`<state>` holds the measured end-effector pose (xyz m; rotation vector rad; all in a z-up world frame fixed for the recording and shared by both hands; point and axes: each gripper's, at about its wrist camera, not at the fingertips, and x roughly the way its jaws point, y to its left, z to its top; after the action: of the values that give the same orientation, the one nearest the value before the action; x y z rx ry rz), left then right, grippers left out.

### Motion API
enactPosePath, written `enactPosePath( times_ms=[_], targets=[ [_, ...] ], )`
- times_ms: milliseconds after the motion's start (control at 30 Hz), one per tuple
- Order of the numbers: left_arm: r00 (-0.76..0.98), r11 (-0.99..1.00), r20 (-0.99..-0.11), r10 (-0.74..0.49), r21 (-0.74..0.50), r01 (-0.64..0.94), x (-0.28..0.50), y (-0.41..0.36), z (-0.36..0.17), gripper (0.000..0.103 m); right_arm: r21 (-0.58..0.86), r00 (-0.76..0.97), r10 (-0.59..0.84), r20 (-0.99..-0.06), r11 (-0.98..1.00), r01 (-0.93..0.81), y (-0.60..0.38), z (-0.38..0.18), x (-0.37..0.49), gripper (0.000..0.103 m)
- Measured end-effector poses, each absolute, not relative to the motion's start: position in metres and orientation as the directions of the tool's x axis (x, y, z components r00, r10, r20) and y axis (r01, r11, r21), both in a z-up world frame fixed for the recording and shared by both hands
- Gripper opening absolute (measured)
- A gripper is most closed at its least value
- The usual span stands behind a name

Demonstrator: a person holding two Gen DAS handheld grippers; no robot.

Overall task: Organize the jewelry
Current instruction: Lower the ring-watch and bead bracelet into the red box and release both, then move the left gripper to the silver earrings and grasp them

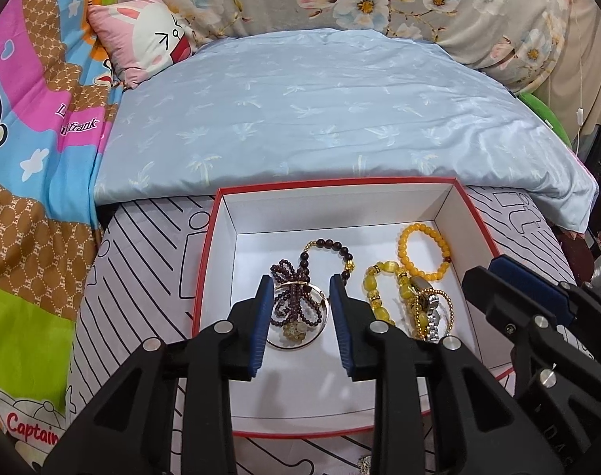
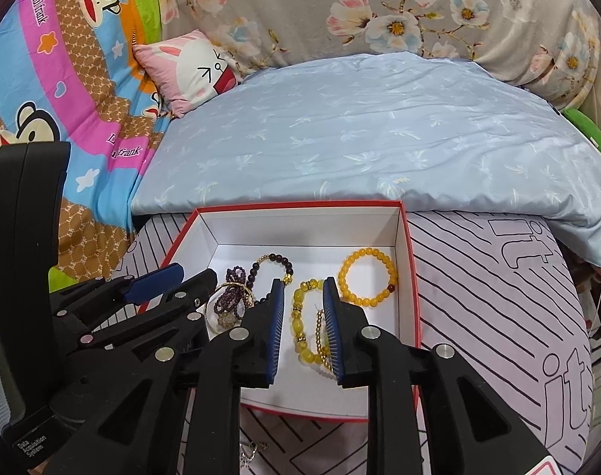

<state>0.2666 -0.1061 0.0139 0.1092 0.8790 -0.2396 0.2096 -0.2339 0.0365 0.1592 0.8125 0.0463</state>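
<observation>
Inside red-rimmed white cardboard box (image 1: 221, 245): dark purple bead strand (image 1: 296, 297), limp and light; pinch it mid-loop. Left gripper (image 1: 300, 316) parted above it, empty. Right gripper (image 2: 300, 328) likewise over chunky yellow bead bracelet (image 2: 300, 324).

This is a bedroom in a home. A bed (image 1: 142, 245) with a line-patterned sheet carries a folded pale blue quilt (image 1: 320, 118), a pink rabbit cushion (image 1: 142, 39) and a bright cartoon monkey blanket (image 2: 63, 79). A floral grey duvet (image 2: 379, 8) is heaped at the back.
</observation>
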Motion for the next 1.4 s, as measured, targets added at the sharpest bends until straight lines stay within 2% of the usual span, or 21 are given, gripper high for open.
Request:
enactPosePath(
  times_ms=[800,900,1400],
  targets=[
    [0.609,0.97,-0.776,-0.163,-0.012,0.245,0.211,-0.084,0.03,0.029,0.167,0.68,0.1,-0.727,0.985,0.034,-0.225,0.05,0.145,0.021],
    [0.607,0.972,-0.779,-0.157,-0.015,0.233,0.202,-0.075,0.029,0.035,0.174,0.666,0.103,-0.739,0.984,0.041,-0.226,0.042,0.135,0.021],
    [0.551,0.984,-0.827,-0.115,-0.019,0.178,0.148,-0.029,-0.003,0.035,0.187,0.589,0.122,-0.799,0.981,0.05,-0.212,0.004,0.083,0.021]
  ],
)
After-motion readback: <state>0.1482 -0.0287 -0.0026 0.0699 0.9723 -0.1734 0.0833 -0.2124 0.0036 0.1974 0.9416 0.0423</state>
